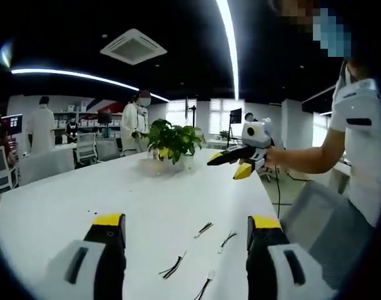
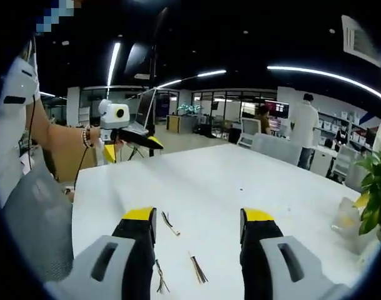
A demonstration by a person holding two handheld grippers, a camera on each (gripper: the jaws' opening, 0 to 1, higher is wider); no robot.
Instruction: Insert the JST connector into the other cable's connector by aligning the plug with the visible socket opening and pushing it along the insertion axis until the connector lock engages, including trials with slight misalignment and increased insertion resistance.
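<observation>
Several short wired JST cables lie on the white table. In the left gripper view there is one cable between my jaws, another by the right jaw, and a dark one nearer. My left gripper is open above them, holding nothing. In the right gripper view my right gripper is also open and empty, with a cable by its left jaw and a brown-wired cable lower down. Each view also shows the other gripper in a person's hand: the right gripper, the left gripper.
A potted plant stands at the table's far middle, seen again as the plant. A grey chair sits at the table's edge by the person. Other people, chairs and desks are far behind in the office.
</observation>
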